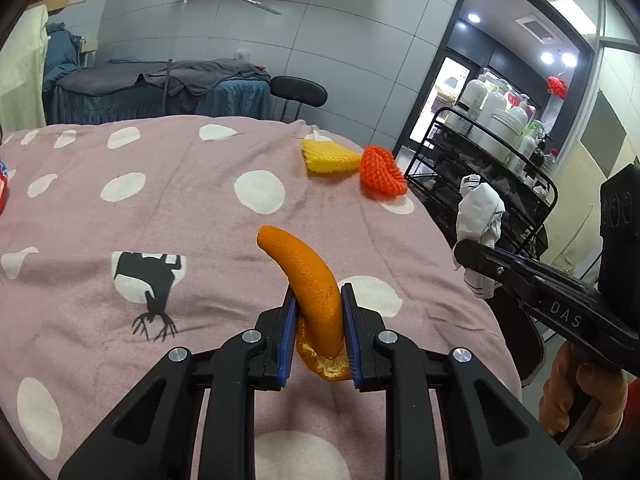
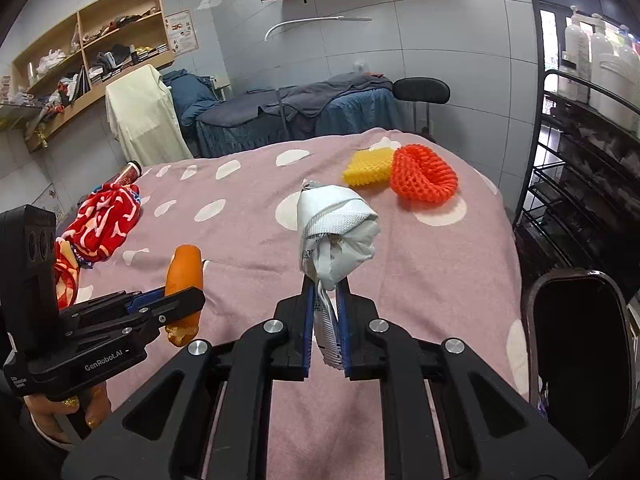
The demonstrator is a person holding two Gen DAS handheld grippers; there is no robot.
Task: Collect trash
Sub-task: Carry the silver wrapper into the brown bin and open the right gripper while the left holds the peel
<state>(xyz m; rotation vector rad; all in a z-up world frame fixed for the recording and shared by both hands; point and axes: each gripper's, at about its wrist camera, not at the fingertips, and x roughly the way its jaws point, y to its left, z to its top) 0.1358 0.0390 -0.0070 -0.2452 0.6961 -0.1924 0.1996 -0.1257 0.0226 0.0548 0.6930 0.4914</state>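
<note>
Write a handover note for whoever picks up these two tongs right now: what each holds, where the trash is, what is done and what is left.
Left tongs: shut on the curved orange peel strip, lifted above the pink polka-dot cloth.
Right tongs: shut on the crumpled white wrapper, also lifted.
Still on the cloth: the yellow foam fruit net and the orange-red foam fruit net, touching, at the far right edge.
Done: two pieces picked up.
Left: drop both, then collect the two nets. The dark bin at near right looks like the likely place.
</note>
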